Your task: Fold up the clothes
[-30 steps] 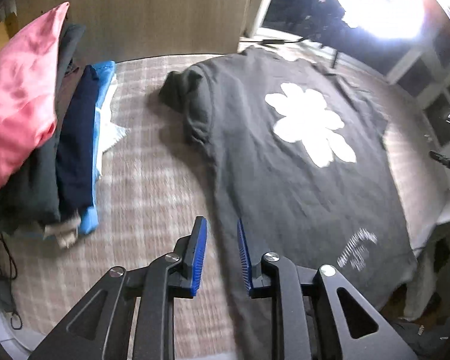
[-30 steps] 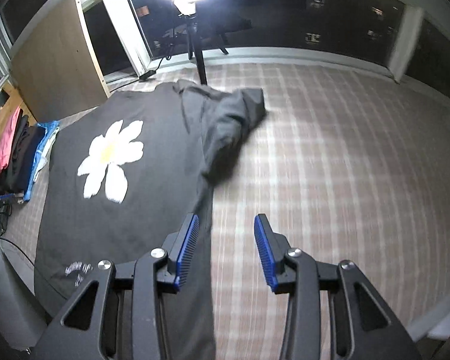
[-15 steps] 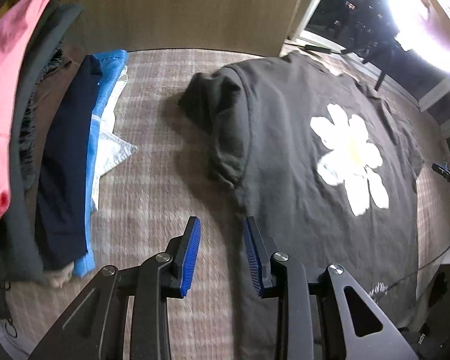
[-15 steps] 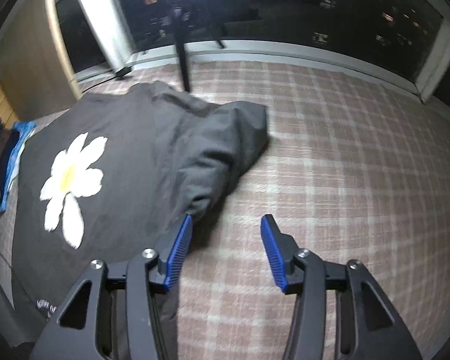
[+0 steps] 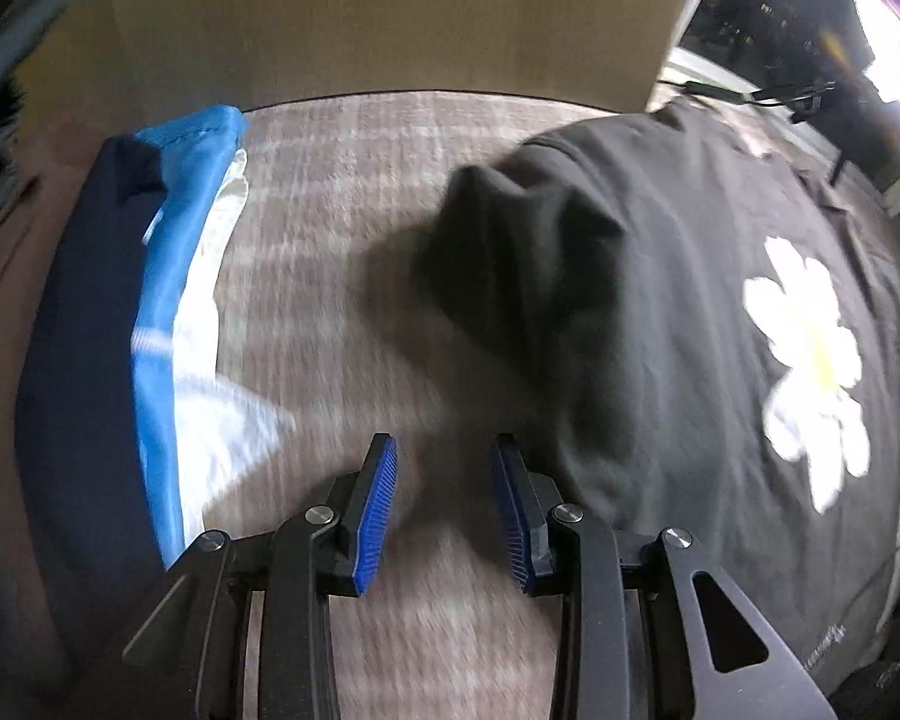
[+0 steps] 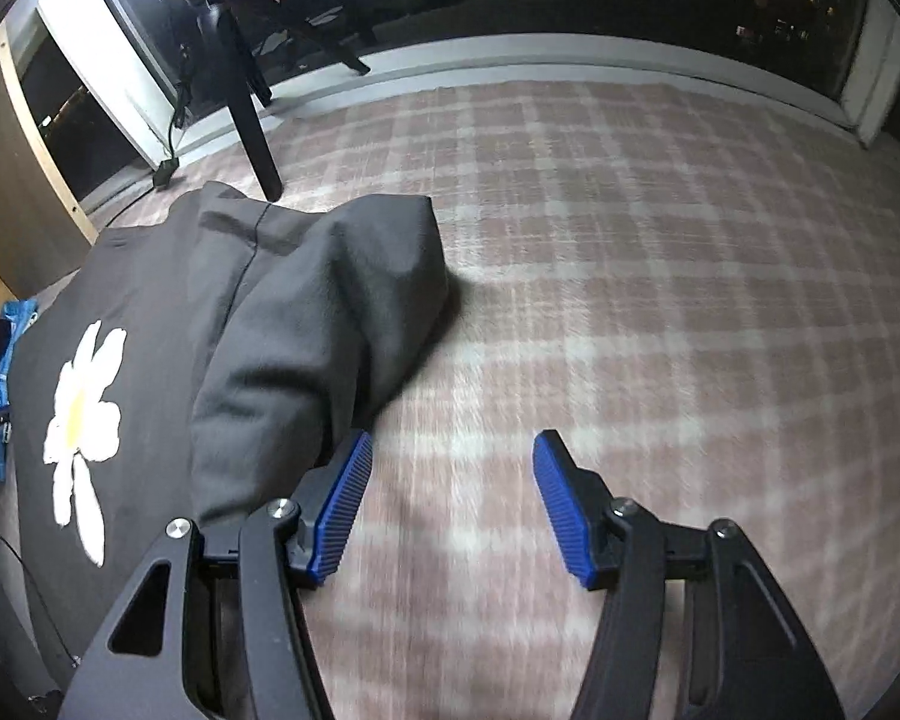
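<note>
dim room, glare at upper right of left view, motion blur, fisheye-bent edges.

Motion blur smears the plaid surface (image 5: 342,324) and the folded clothes stack (image 5: 90,324), whose left part is cut off by the frame edge. The dark T-shirt (image 6: 150,312) hem print is too small to read.

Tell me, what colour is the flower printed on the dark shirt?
White flower print with a yellow centre; right wrist view.

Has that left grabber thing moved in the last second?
Yes. The left gripper has travelled forward over the plaid bed cover, away from the shirt's hem and up to the sleeve of the dark T-shirt.
</note>
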